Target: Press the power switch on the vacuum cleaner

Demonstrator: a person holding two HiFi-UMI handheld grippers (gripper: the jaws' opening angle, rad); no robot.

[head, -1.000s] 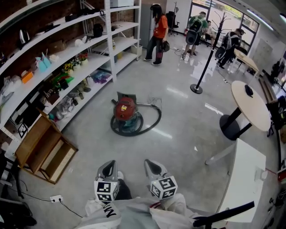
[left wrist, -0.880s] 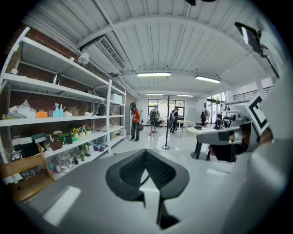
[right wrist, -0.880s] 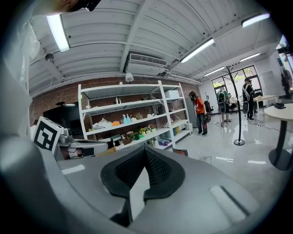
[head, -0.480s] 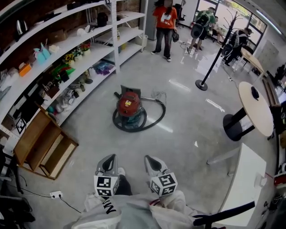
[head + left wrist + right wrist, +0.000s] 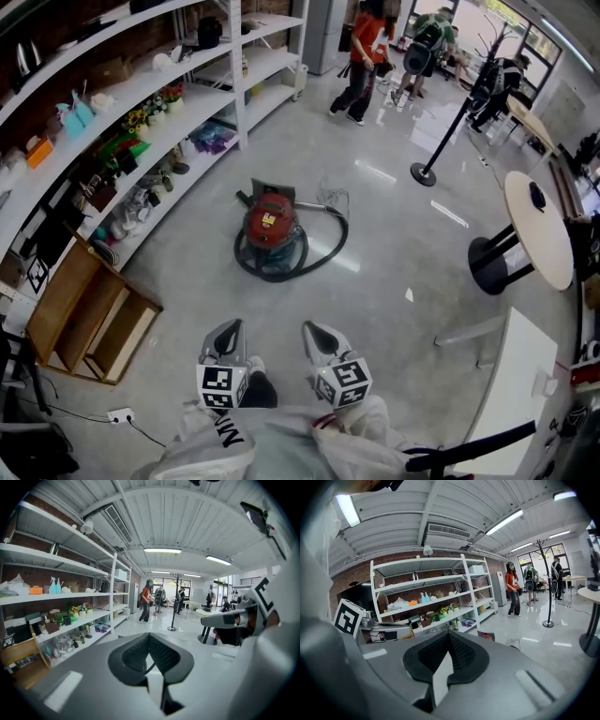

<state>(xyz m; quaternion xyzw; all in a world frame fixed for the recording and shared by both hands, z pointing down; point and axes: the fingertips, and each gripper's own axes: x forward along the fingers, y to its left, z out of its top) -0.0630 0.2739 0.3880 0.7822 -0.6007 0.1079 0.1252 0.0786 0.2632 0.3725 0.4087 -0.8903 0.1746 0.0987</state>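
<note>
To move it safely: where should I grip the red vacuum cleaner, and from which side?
Probably its top, from above: the red vacuum cleaner stands upright and the black hose coils around its base, blocking low side grips. A carrying handle is too small to make out.

White sleeves (image 5: 208, 442), black-and-white marker cubes (image 5: 222, 386)

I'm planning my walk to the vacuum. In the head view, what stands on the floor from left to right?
wooden cabinet → vacuum cleaner → barrier post → round table
</note>
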